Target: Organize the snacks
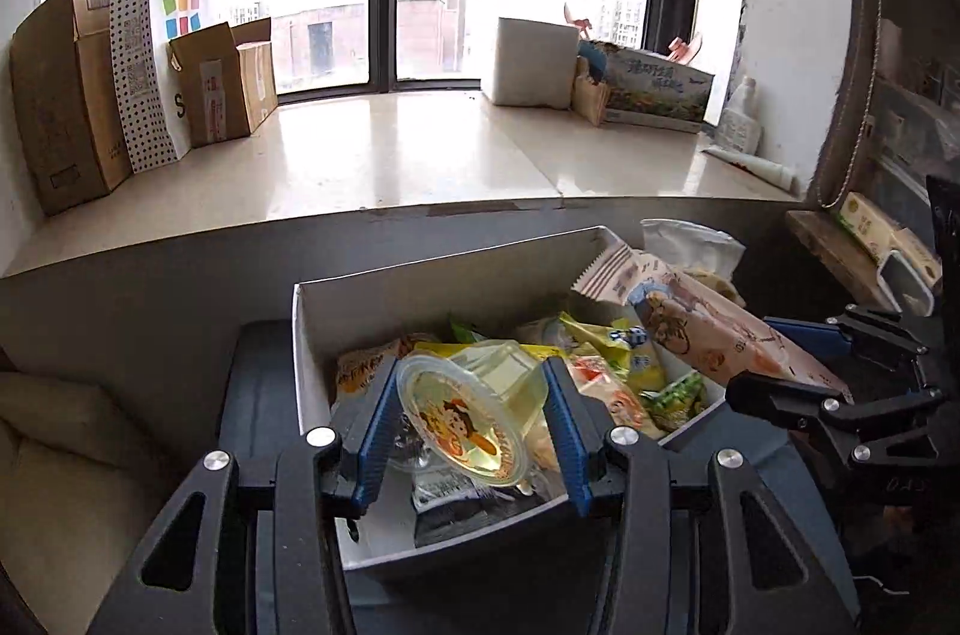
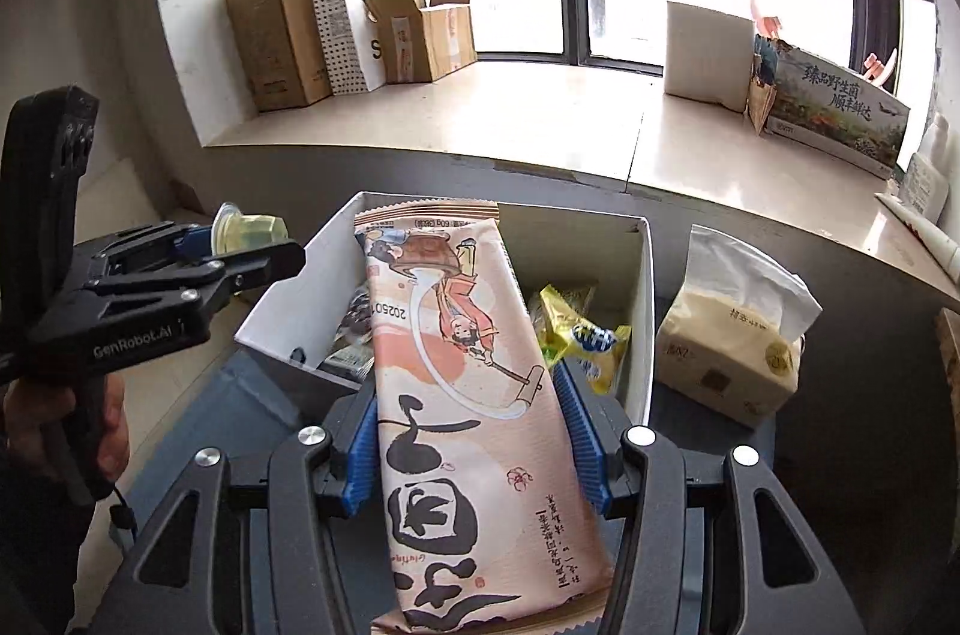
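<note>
A clear jelly cup with a cartoon lid sits tilted between the blue pads of my left gripper, which is shut on it above the white snack box. The same cup and left gripper show at the left of the right wrist view. My right gripper is shut on a long pink snack packet, held lengthwise over the box. In the left wrist view that packet and right gripper hang over the box's right side. Several wrapped snacks lie inside.
The box rests on a dark grey table below a wide pale windowsill. Cardboard boxes and a paper bag stand on the sill's left; a white box and printed carton on its right. A tissue pack stands right of the box. A person's hand grips the left tool.
</note>
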`<state>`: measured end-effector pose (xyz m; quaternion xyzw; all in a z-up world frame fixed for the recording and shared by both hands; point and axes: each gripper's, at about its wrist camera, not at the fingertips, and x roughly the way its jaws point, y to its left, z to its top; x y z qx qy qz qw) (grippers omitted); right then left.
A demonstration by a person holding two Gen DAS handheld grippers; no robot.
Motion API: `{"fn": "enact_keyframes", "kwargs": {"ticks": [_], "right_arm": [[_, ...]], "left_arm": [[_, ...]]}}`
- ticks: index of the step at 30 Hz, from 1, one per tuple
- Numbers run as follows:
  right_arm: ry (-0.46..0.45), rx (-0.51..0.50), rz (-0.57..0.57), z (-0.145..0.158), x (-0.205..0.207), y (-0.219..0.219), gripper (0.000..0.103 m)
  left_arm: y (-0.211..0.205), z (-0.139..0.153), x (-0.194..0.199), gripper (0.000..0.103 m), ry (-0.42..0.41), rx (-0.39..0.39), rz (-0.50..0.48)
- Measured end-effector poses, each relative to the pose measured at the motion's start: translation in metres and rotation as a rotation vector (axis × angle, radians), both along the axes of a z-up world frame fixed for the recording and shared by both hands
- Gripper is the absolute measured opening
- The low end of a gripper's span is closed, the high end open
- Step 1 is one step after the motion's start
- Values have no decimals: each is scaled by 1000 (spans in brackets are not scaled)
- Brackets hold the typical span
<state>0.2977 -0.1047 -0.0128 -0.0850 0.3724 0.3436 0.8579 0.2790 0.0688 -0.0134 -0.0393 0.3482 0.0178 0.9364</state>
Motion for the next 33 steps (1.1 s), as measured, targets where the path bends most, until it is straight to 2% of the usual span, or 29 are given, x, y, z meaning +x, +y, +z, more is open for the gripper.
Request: {"fn": "enact_keyframes", "kwargs": {"ticks": [4,6,7,9,11,12,13,15,18,21,24,26,30,33], "right_arm": [[66,-21,-44,-24,44,16,58],[63,-57,-56,-35,54,22,58],[55,-69,-64,-38,58,24,58],[55,-59,-71,-41,62,25,61],[58,-30,-78,-40,62,24,85],[29,-10,-82,-36,59,23,100],[-11,1,-98,-32,56,21,103],[-49,2,-103,-26,52,21,103],[-51,17,-106,-21,50,18,103],[-75,7,-124,-14,43,17,103],[-95,9,-127,-10,30,14,103],[-117,9,-127,-7,17,11,103],[-156,-3,-164,-3,-10,1,103],[-195,-53,-206,1,-34,-5,103]], "left_arm": [[10,-23,31,51,62,18,37],[16,-30,37,53,83,5,45],[20,-32,37,57,78,-7,43],[23,-34,39,103,84,-4,49],[23,-34,34,103,68,-2,45],[23,-33,33,103,57,9,51],[24,-33,31,103,53,14,59],[26,-32,29,103,55,-6,62],[25,-31,24,103,39,-18,58],[21,-31,20,103,60,12,73],[13,-20,3,103,21,15,46],[7,-13,-12,103,2,42,57],[-5,4,-50,103,-80,154,105],[-8,12,-74,103,-87,91,53]]}}
